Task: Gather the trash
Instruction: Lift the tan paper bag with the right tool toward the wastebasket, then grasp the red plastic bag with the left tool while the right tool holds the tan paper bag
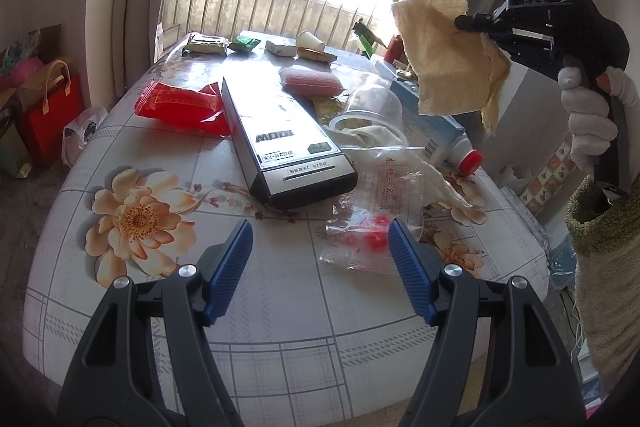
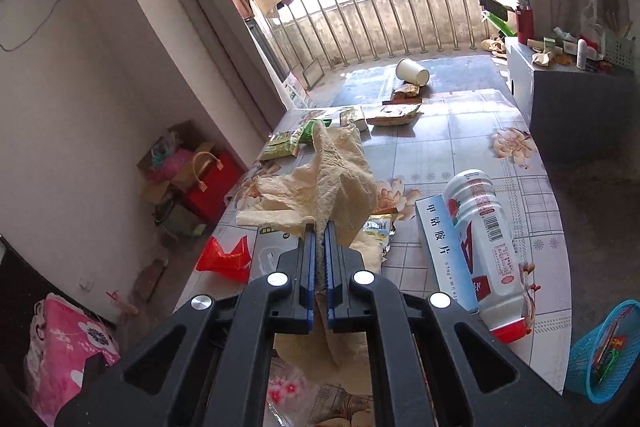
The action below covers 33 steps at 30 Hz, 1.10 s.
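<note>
Crumpled tissue (image 2: 336, 183) clenched in right gripper (image 2: 319, 227), hiding table (image 2: 460, 147) clutter behind; left gripper (image 1: 320, 247) spread wide, empty, arms cut off below.

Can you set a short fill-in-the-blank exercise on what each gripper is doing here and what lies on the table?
1. The right gripper is shut on a crumpled beige ____.
2. The left gripper hovers over the table with its jaws ____.
3. The white paper cup at the far end of the table lies on its ____.
4. The white plastic bottle beside the blue-and-white box has a ____ cap.

Missing words: paper towel; open; side; red
</note>
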Available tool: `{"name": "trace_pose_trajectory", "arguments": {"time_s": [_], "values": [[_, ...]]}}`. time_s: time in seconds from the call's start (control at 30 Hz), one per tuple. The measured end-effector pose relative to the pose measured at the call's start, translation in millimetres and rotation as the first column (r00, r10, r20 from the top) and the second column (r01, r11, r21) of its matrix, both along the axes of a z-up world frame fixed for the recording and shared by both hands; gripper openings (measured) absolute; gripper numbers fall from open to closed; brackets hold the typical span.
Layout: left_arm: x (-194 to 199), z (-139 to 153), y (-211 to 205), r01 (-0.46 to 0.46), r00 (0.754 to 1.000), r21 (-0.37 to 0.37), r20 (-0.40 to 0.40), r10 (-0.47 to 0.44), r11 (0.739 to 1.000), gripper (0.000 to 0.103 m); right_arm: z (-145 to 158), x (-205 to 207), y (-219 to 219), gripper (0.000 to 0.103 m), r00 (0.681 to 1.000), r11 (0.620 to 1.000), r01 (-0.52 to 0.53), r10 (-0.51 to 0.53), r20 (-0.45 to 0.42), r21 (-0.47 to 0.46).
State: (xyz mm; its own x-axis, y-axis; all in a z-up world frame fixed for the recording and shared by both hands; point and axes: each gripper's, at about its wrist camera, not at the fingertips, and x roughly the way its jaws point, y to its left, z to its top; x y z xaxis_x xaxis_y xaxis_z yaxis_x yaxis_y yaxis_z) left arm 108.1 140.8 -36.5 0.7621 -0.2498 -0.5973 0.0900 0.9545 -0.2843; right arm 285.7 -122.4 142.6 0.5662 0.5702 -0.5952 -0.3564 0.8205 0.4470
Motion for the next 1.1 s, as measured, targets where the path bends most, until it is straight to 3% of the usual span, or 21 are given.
{"name": "trace_pose_trajectory", "arguments": {"time_s": [0.23, 0.5, 0.63, 0.8, 0.97, 1.1], "values": [[15, 20, 33, -0.087, 0.996, -0.004, 0.014, 0.087, 0.996, 0.066, -20, -55, -39, 0.004, 0.999, 0.998, 0.043, -0.041, -0.03, 0.053], [85, 36, 115, -0.262, 0.965, -0.055, -0.042, 0.26, 0.963, 0.067, -70, -86, -78, 0.004, 0.987, 0.987, 0.101, -0.083, -0.139, 0.128], [134, 21, 155, -0.318, 0.942, -0.114, -0.153, 0.3, 0.941, 0.067, -79, -92, -92, 0.004, 0.983, 0.983, 0.126, -0.105, -0.152, 0.132], [174, -8, 178, -0.365, 0.904, -0.113, -0.281, 0.323, 0.924, 0.067, -85, -90, -106, 0.004, 0.98, 0.98, 0.146, -0.124, -0.157, 0.135], [184, -24, 177, -0.378, 0.883, -0.067, -0.327, 0.338, 0.923, 0.067, -92, -84, -110, 0.004, 0.976, 0.978, 0.152, -0.126, -0.177, 0.144], [182, -27, 171, -0.372, 0.883, -0.031, -0.321, 0.343, 0.928, 0.063, -96, -81, -109, 0.004, 0.975, 0.978, 0.149, -0.12, -0.186, 0.148]]}}
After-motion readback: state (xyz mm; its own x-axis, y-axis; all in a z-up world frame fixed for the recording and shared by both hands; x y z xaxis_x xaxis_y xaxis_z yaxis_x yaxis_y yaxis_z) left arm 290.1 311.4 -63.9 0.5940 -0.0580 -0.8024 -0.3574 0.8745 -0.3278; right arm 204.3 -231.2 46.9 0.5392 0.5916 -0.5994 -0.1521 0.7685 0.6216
